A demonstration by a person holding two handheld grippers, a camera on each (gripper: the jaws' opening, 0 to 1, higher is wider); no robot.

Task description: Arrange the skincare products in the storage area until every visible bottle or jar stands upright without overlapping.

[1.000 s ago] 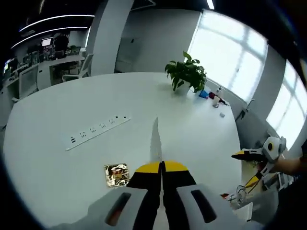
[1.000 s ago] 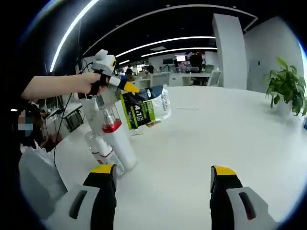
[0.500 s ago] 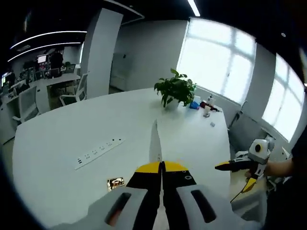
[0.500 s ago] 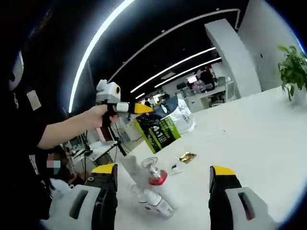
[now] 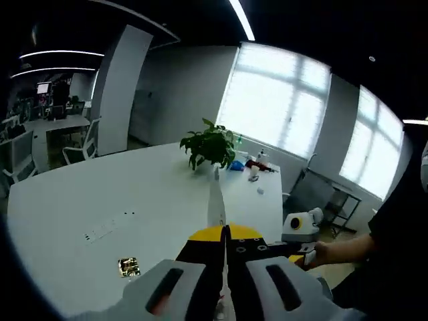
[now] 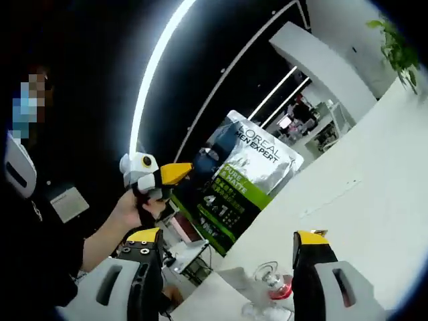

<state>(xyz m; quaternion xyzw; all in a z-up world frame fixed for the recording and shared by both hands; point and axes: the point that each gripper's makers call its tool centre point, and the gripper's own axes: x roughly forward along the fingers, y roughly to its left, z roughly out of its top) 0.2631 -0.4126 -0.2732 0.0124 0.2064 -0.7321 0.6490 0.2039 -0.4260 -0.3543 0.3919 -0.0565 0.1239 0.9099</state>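
pouch point(image 6: 244, 180) lifted higher | left tongs point(image 6: 175, 174) clamp its edge | right tongs point(image 6: 227, 242) wide, below it

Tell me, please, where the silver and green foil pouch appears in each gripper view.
Left gripper view: the silver and green foil pouch is edge-on, a thin pale sliver rising at centre from the shut tongs of the left gripper.
Right gripper view: its printed face sits at centre, held by the left gripper.
Shared landmark: the potted green plant, mid-picture in the former, top right in the latter.
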